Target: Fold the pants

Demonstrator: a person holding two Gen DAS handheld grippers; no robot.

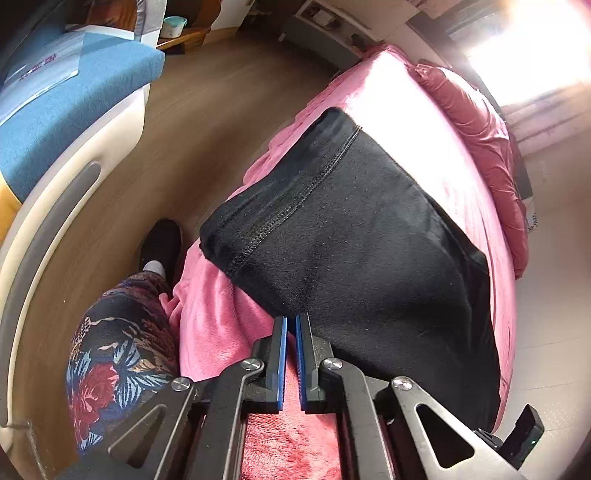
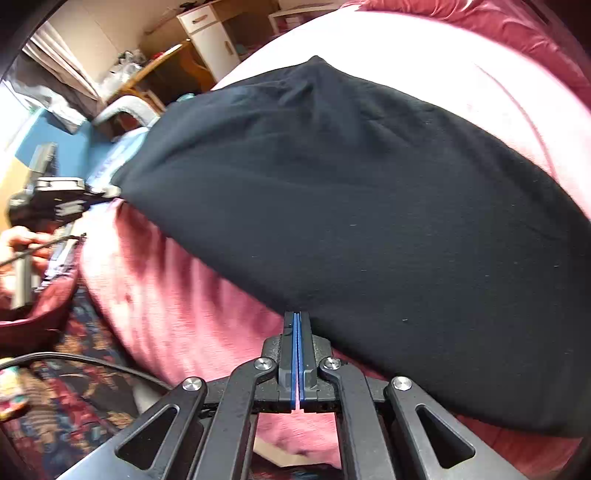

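Observation:
Black pants (image 1: 369, 240) lie spread on a pink blanket (image 1: 214, 317) that covers the bed, with a stitched seam running up their left part. In the left wrist view my left gripper (image 1: 291, 317) is shut at the pants' near edge, its blue pads pinching the hem. The right wrist view shows the pants (image 2: 351, 192) filling the middle. There my right gripper (image 2: 297, 314) is shut on their near edge, pads pressed together. The left gripper (image 2: 62, 195) also appears at the far left of that view, at the pants' other corner, with a hand (image 2: 18, 240) behind it.
A person's leg in floral trousers (image 1: 118, 350) and a black shoe (image 1: 162, 243) stand on the wooden floor (image 1: 207, 110) beside the bed. A blue-topped white unit (image 1: 74, 92) is on the left. A dark red quilt (image 1: 480, 140) lies along the bed's far side. A white cabinet (image 2: 210, 29) stands behind.

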